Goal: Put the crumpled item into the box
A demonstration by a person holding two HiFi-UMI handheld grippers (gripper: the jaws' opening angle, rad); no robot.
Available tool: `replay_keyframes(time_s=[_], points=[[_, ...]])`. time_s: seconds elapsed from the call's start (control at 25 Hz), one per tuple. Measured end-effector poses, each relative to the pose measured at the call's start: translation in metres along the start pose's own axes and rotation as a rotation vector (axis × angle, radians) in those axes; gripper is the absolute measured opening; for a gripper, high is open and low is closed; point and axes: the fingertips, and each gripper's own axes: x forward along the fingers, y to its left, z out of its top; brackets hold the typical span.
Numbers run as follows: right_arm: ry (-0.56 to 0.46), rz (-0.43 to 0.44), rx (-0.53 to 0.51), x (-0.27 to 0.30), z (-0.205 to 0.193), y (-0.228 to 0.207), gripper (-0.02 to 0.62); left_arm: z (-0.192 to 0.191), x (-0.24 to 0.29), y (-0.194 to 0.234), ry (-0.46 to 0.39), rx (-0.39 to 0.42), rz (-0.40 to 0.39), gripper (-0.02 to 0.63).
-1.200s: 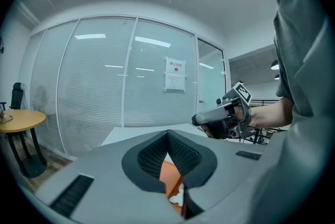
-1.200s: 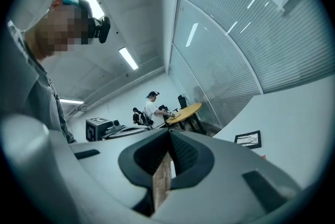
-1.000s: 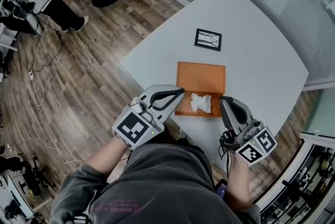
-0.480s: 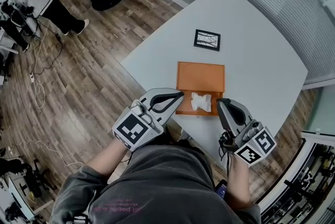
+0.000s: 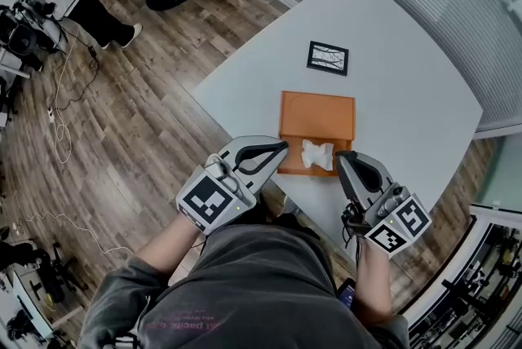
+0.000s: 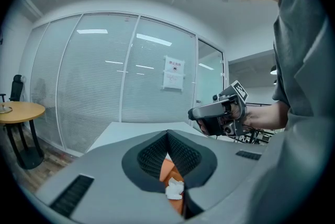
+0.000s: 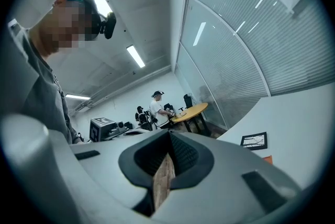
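Resting spot of the crumpled item (image 5: 316, 153): inside the box (image 5: 318, 115), at its near end, just below the middle of the head view and close to the near wall.
Box: orange and low-walled. It stands on the white tabletop (image 5: 391, 70), with its near end close to the tabletop's lower edge.
Left claw (image 5: 281, 146): pressed together and pinching nothing. Its tip is just beside the box's near-left corner, and whether it touches the wall I cannot tell.
Right claw (image 5: 341, 157): pressed together and empty. Its tip is just right of the item, by the box's near-right corner.
Task standing: it looks finished, since the item lies in the box and neither claw grips it.
Risk, box shoved: both tips flank the near end, so a careless sideways pull-away could catch a corner. That could skew the box or slide it toward the tabletop's lower edge and the wooden floor (image 5: 147, 119).
Risk, item knocked out: the wad looks light and the wall is low. A claw sweeping over the near end could drag it back over the wall.
Risk, snagging: if a claw spreads while this close, a loose fold could hook on a jaw and lift out with it.
Framed picture (image 5: 328, 58): it lies beyond the box's far end, well apart from both claws, and is unlikely to be disturbed.
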Motion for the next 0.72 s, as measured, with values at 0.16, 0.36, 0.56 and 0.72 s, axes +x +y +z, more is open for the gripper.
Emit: replay_keyframes(time_s=[0.16,0.36,0.56,0.72], points=[[0.001,0.004,0.009,0.0015,-0.001,0.0024,-0.002,0.0004,-0.0008,-0.0004,-0.008,0.002,0.0,0.012],[0.004,0.004,0.008,0.0066,-0.0025,0.0054,-0.002,-0.001,-0.003,0.002,-0.002,0.01,-0.007,0.012],[0.003,-0.004,0.01,0.0062,-0.003,0.0027,-0.002,-0.0023,-0.0007,0.0055,-0.007,0.003,-0.006,0.012],[0.004,-0.007,0.014,0.0061,-0.0016,0.0028,-0.002,0.0013,-0.0005,0.0056,-0.002,0.004,-0.01,0.012]])
